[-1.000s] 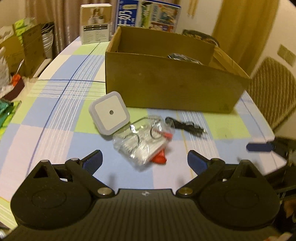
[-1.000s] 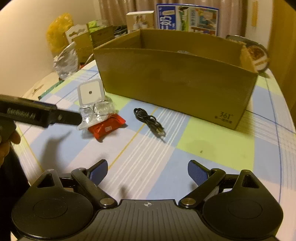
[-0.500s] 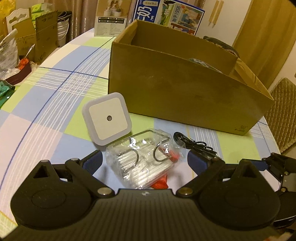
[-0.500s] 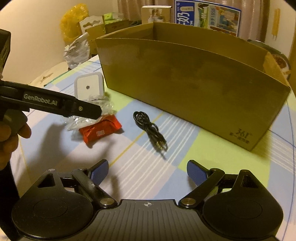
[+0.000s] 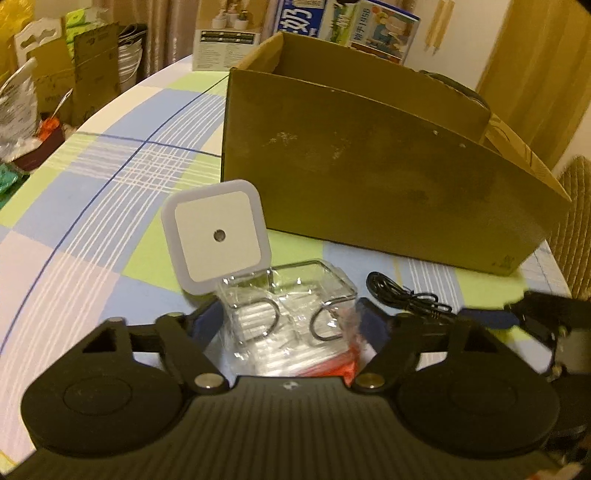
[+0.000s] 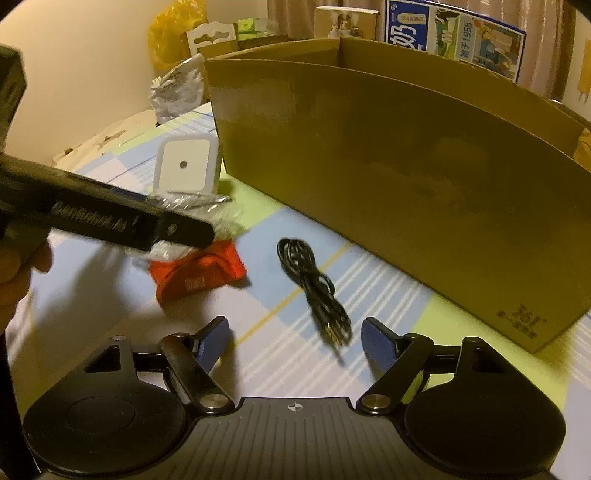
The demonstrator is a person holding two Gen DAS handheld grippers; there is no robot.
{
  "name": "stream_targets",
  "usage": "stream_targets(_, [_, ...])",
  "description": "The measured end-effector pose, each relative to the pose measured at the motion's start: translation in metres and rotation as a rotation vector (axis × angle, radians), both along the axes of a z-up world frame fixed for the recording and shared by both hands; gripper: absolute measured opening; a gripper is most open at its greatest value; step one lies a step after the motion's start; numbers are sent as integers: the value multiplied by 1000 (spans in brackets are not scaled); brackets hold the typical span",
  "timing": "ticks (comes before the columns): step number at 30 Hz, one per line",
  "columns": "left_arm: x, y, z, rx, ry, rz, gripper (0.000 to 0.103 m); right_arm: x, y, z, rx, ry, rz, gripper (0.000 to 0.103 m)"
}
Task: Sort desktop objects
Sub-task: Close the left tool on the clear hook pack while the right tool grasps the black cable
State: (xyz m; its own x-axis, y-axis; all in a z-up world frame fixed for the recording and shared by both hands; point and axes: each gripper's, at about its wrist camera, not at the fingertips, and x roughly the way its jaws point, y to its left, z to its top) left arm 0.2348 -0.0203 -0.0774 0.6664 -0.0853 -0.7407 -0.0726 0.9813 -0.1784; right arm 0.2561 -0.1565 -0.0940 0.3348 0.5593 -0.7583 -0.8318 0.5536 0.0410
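A clear packet with two metal rings (image 5: 291, 314) lies on a red wrapper (image 6: 199, 273). It sits between the pads of my left gripper (image 5: 290, 326). The jaws are closing and the pads meet the packet's two sides. A white square night light (image 5: 218, 236) leans just behind it. The left gripper's black finger (image 6: 110, 218) crosses above the packet in the right wrist view. A coiled black cable (image 6: 314, 288) lies on the cloth. Its plug end reaches in between the fingertips of my right gripper (image 6: 295, 341), whose jaws are closing without touching it.
A long open cardboard box (image 5: 369, 177) stands right behind the objects and blocks the way forward. Printed cartons (image 5: 351, 26) and bags (image 6: 177, 92) crowd the table's far side. A woven chair (image 5: 576, 221) stands at the right. A hand (image 6: 18, 273) holds the left gripper.
Both grippers have come forward and down. The left one has moved round the clear packet and narrowed onto it. The right one has neared the cable and narrowed a little.
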Motion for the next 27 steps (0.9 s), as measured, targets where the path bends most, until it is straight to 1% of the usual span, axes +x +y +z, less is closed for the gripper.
stream_targets(3, [-3, 1, 1, 20, -1, -31, 63, 5, 9, -1, 2, -7, 7, 71])
stream_targets(6, [-7, 6, 3, 30, 5, -49, 61, 9, 15, -1, 2, -11, 7, 62])
stream_targets(8, [-9, 9, 4, 32, 9, -63, 61, 10, 18, 0, -1, -11, 5, 48])
stream_targets(9, [-11, 11, 4, 32, 12, -71, 61, 9, 18, 1, -5, -12, 1, 43])
stream_targets(11, [-14, 12, 5, 40, 14, -90, 61, 8, 15, 2, -12, -9, -12, 19])
stream_targets(12, [-15, 12, 6, 45, 16, -104, 61, 6, 12, 3, -19, -6, -20, 15])
stream_targets(13, [-17, 12, 6, 49, 18, -118, 61, 5, 11, 4, -25, -2, -28, 14])
stream_targets(17, [-25, 7, 9, 71, 22, -170, 61, -9, -1, 8, -35, 32, -63, 13])
stream_targets(20, [-32, 1, 11, 89, 23, -215, 61, -25, -16, 10, -38, 59, -118, 13])
stream_targets(23, [-41, -6, 14, 113, 19, -266, 61, -43, -28, 13, -48, 66, -166, 13])
stream_targets(27, [-51, -19, 18, 131, 12, -332, 61, -62, -48, 17, -41, 87, -258, 13])
